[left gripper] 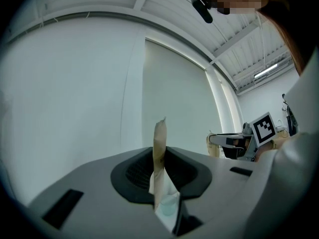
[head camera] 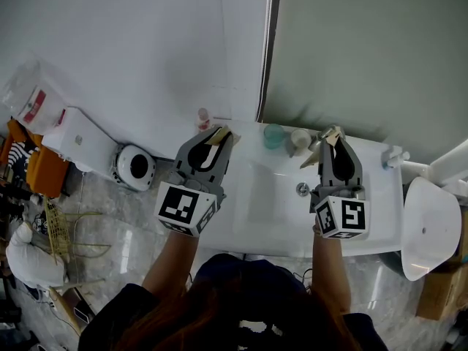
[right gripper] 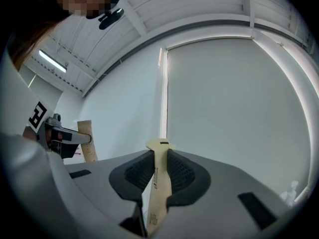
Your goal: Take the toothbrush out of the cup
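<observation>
**Colour and Pattern Reference**

Left gripper (head camera: 218,134) and right gripper (head camera: 333,134): grey bodies, black jaw pads, cubes with black-and-white square markers.
Paper wrapper (left gripper: 159,153) in the left jaws: tan, with a pale teal lower patch.
Flat strip (right gripper: 158,178) in the right jaws: light tan, small dark print.
Cup (head camera: 273,134), upper centre: translucent teal.
Washbasin (head camera: 256,203): white.

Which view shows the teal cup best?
Head view. The teal cup stands at the back of the white sink counter, beside a white cup, whole and unblocked. Both gripper views point at wall and ceiling, so neither shows it.
</observation>
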A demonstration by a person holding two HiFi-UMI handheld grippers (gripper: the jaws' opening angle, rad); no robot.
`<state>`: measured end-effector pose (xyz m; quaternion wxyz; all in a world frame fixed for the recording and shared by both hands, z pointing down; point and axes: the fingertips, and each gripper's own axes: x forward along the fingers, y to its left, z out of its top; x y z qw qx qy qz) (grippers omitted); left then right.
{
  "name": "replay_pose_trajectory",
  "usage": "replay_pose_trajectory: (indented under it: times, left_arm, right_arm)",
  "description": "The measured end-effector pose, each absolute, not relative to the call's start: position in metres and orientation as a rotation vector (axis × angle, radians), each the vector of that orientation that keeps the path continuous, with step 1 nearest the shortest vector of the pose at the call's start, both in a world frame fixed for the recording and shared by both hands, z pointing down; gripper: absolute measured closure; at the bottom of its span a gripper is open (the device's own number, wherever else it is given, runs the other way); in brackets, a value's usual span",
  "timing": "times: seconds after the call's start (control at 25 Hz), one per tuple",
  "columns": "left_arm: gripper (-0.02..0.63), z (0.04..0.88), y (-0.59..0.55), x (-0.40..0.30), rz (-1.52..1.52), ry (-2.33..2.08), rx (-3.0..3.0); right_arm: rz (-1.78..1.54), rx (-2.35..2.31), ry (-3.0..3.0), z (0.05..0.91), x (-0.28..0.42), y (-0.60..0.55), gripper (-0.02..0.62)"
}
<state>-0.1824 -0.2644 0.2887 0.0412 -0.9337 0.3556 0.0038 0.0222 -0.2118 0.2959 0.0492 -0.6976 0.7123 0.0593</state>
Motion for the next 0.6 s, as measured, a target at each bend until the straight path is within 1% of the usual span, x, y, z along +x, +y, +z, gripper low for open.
replay_pose_trajectory:
  times: [0.6]
  left_arm:
    - [0.531,0.2877,-0.2597,-0.1871,0.006,1.11,-2.841]
  right_arm:
    - [0.215,-2.106,2.172,0.2887,0.0223,-0.2099,0.511]
